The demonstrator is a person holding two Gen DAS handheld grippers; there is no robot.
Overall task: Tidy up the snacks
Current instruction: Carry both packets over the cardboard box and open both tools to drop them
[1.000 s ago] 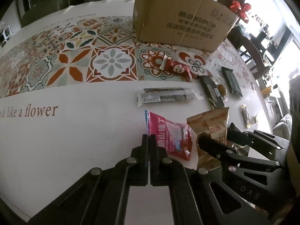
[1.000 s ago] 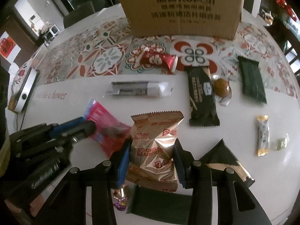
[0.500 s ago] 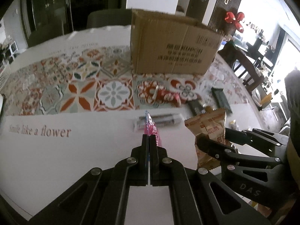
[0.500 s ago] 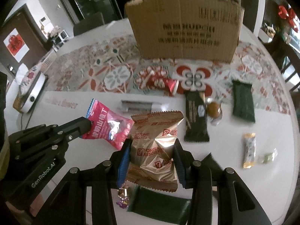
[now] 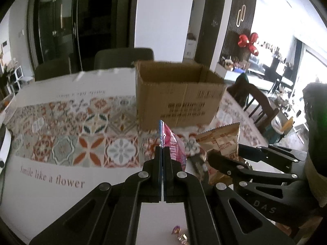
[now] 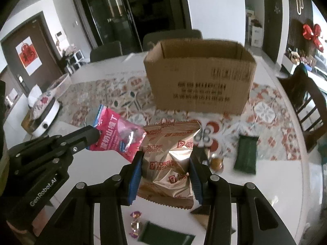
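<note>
My left gripper (image 5: 163, 153) is shut on the edge of a pink snack packet (image 5: 173, 145), held edge-on above the table; the right wrist view shows the same pink packet (image 6: 118, 136) hanging from the left gripper (image 6: 96, 135). My right gripper (image 6: 165, 163) is shut on a gold Fortune Biscuits bag (image 6: 169, 159), its blue pads pressing both sides; this gold bag (image 5: 222, 143) and the right gripper (image 5: 222, 159) appear at right in the left wrist view. An open cardboard box (image 6: 201, 77) stands beyond both packets on the patterned tablecloth (image 5: 61, 143); the box (image 5: 179, 94) looks empty at its visible top.
On the table lie a dark green packet (image 6: 246, 153), a small round brown sweet (image 6: 216, 163), a purple-wrapped candy (image 6: 136, 224) and another dark green packet (image 6: 165, 236) at the near edge. Chairs (image 6: 306, 106) stand around the table. A white appliance (image 6: 44, 114) sits at the left.
Both grippers have risen off the table with their packets and tilted up, so the box's open top now shows. The pink packet has turned edge-on in the left wrist view.
</note>
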